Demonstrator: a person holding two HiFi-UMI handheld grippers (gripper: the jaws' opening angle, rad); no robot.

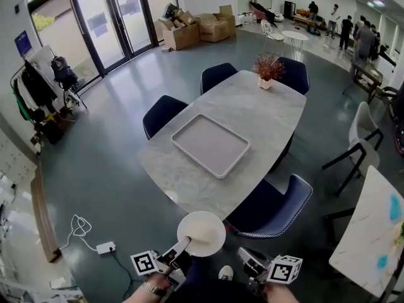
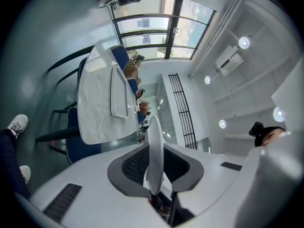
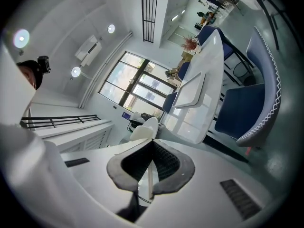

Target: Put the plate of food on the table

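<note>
Near table edge (image 1: 187,180) | left gripper (image 1: 184,242) clamps plate (image 1: 202,232) rim | tray (image 1: 210,145) mid-table

White plate (image 1: 201,233) off the grey-veined marble worktop (image 1: 265,115); on the worktop a pale grey tray (image 1: 210,145); around it, navy chairs (image 1: 271,210).

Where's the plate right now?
Head view, bottom centre: the left gripper grips the plate by its rim, just short of the table, beside the blue chair.
</note>
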